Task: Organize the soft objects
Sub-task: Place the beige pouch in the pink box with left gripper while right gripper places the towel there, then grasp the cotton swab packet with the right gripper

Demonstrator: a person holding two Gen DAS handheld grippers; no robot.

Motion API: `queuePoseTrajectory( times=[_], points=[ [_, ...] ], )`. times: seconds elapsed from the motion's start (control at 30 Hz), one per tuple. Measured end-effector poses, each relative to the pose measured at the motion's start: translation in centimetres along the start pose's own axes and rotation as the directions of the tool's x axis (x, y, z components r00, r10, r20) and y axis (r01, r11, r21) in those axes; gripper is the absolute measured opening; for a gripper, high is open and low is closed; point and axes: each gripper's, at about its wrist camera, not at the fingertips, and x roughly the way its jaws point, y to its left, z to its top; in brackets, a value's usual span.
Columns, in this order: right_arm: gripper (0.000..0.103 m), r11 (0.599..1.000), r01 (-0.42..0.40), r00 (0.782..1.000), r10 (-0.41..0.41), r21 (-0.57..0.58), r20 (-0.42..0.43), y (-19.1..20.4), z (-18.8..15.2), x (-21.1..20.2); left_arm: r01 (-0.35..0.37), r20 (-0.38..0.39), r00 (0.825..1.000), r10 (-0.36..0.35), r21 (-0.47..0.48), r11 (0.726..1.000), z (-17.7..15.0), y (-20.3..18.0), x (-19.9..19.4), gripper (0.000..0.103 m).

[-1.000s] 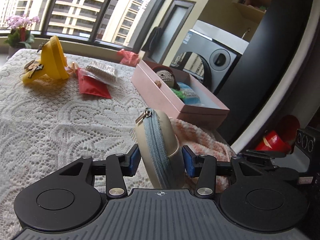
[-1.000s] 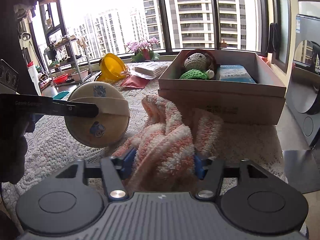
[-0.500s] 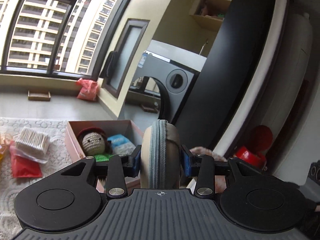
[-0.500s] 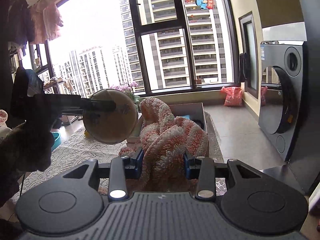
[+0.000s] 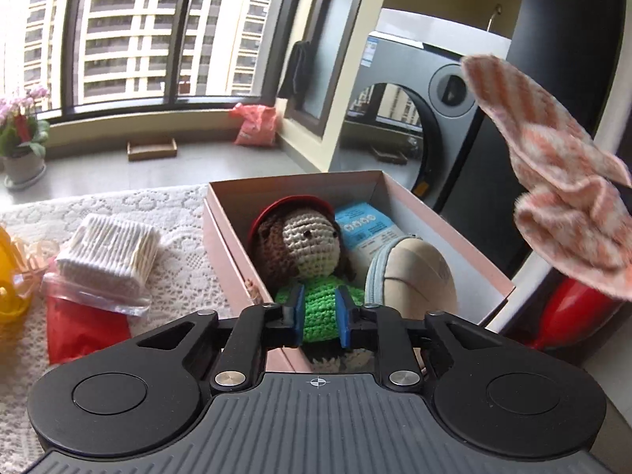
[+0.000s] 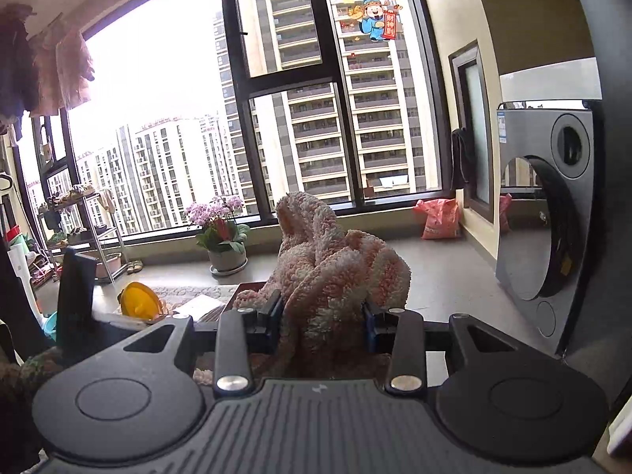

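Since the earlier frame the round zippered pouch (image 5: 410, 272) has left the left gripper (image 5: 319, 318), whose narrow-set fingers hold nothing, and lies beyond them in the pink box (image 5: 454, 237) beside the crocheted doll (image 5: 304, 245). The right gripper (image 6: 323, 322) clamps the striped fleece cloth (image 6: 335, 272), not yet boxed.

Big dark-framed windows (image 6: 316, 91) w/ high-rise blocks outside — bright, overcast daylight. Cartoon sticker (image 6: 377, 17) on upper pane. Grey tiled floor (image 5: 205, 164) below sill. Potted pink orchid (image 6: 222, 233) on floor by glass. Silver front-load washer (image 5: 428, 118) at rt, against beige wall (image 5: 300, 51). Orange-red plastic bag (image 5: 254, 124) in corner. Metal rack (image 6: 79, 233) w/ shoes at far left — clothes (image 6: 59, 71) hanging above. White lace cloth (image 5: 185, 268) over table.
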Motion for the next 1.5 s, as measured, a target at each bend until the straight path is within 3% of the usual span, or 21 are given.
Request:
queuePoseTrajectory(
  times=[0.1,0.17,0.2,0.37,0.53,0.6,0.73,0.8,0.93,0.97,1.0,1.03,1.1,1.13,1.2,1.23,1.33,1.37,1.43,1.47,1.5],
  points=[
    [0.038,1.000,0.022,0.991,-0.020,0.020,-0.130,0.1,1.0,8.5,0.020,0.013,1.000,-0.019,-0.018,1.000,-0.2,0.4,-0.4,0.015],
    [0.038,0.997,0.022,0.961,-0.003,0.067,-0.278,0.2,-0.4,13.6,0.037,0.022,0.999,-0.037,-0.014,0.999,-0.3,0.9,-0.7,0.015],
    [0.038,0.994,0.030,0.953,0.002,0.101,-0.304,0.5,-1.6,15.6,0.039,0.025,0.999,-0.039,-0.006,0.999,-0.3,1.1,-0.7,0.015],
    [0.038,0.958,-0.051,0.929,0.149,0.282,-0.338,1.3,-1.9,18.7,-0.034,0.039,0.999,0.032,0.045,0.998,-0.2,2.5,-0.7,0.015],
    [0.039,0.952,-0.056,0.913,0.171,0.302,-0.370,2.7,-1.7,21.1,0.017,0.072,0.997,-0.009,-0.109,0.994,0.0,6.1,-1.9,0.015],
    [0.039,0.954,-0.033,0.905,0.155,0.298,-0.396,2.6,-1.4,21.3,0.055,0.091,0.995,-0.042,-0.149,0.987,-0.2,6.9,-2.9,0.015],
    [0.052,0.985,0.071,0.891,0.008,0.155,-0.453,3.0,-0.6,18.6,0.069,0.126,0.991,-0.050,-0.156,0.985,-1.2,7.7,-5.6,0.016],
    [0.068,0.994,0.040,0.900,0.007,0.099,-0.436,3.3,0.1,17.7,0.069,0.133,0.990,-0.047,-0.165,0.984,-2.2,8.0,-6.7,0.016],
    [0.071,1.000,0.019,0.945,-0.017,0.003,-0.326,5.1,2.6,16.5,0.043,0.136,0.991,-0.016,-0.197,0.979,-3.9,9.0,-8.3,0.016],
    [0.063,1.000,0.026,0.959,-0.030,-0.016,-0.283,5.8,3.6,16.7,0.036,0.135,0.991,-0.008,-0.203,0.979,-4.2,9.5,-8.7,0.016],
    [0.042,0.999,0.029,0.964,-0.036,-0.031,-0.265,6.4,4.2,17.5,0.030,0.135,0.991,-0.002,-0.206,0.978,-4.5,9.8,-9.0,0.016],
    [0.033,0.998,0.031,0.963,-0.042,-0.046,-0.265,6.8,4.7,18.6,0.024,0.136,0.991,0.004,-0.207,0.978,-4.8,10.1,-9.3,0.016],
    [0.018,0.995,0.070,0.942,-0.088,-0.066,-0.325,7.2,5.0,22.6,0.012,0.137,0.990,0.017,-0.209,0.978,-5.6,10.8,-10.0,0.016],
    [0.016,0.994,0.093,0.926,-0.107,-0.057,-0.363,7.1,4.8,24.3,0.006,0.138,0.990,0.024,-0.214,0.977,-5.8,11.1,-10.3,0.016],
    [0.013,0.989,0.148,0.857,-0.129,-0.001,-0.499,6.1,3.5,28.1,-0.006,0.147,0.988,0.041,-0.231,0.973,-6.6,12.1,-11.1,0.016],
    [0.013,0.985,0.168,0.837,-0.127,0.030,-0.532,5.6,2.8,29.0,-0.010,0.155,0.987,0.049,-0.243,0.970,-7.0,12.7,-11.5,0.016],
    [0.014,0.986,0.167,0.841,-0.150,-0.015,-0.519,6.3,3.0,28.6,-0.030,0.178,0.980,0.085,-0.291,0.956,-7.8,14.3,-12.4,0.016],
    [0.016,0.981,0.185,0.846,-0.191,-0.062,-0.498,7.0,3.3,27.9,-0.039,0.187,0.977,0.102,-0.313,0.949,-8.0,14.7,-12.6,0.016],
    [0.044,0.969,0.188,0.878,-0.238,-0.159,-0.414,9.2,4.1,25.9,-0.064,0.201,0.969,0.142,-0.351,0.934,-8.3,15.6,-12.7,0.016],
    [0.074,0.972,0.143,0.905,-0.205,-0.187,-0.374,10.9,4.8,24.8,-0.082,0.200,0.966,0.164,-0.364,0.928,-8.4,15.9,-12.7,0.016],
    [0.092,0.975,0.112,0.918,-0.175,-0.190,-0.356,11.9,5.2,24.3,-0.100,0.196,0.963,0.184,-0.375,0.922,-8.5,16.2,-12.7,0.017]
  ],
)
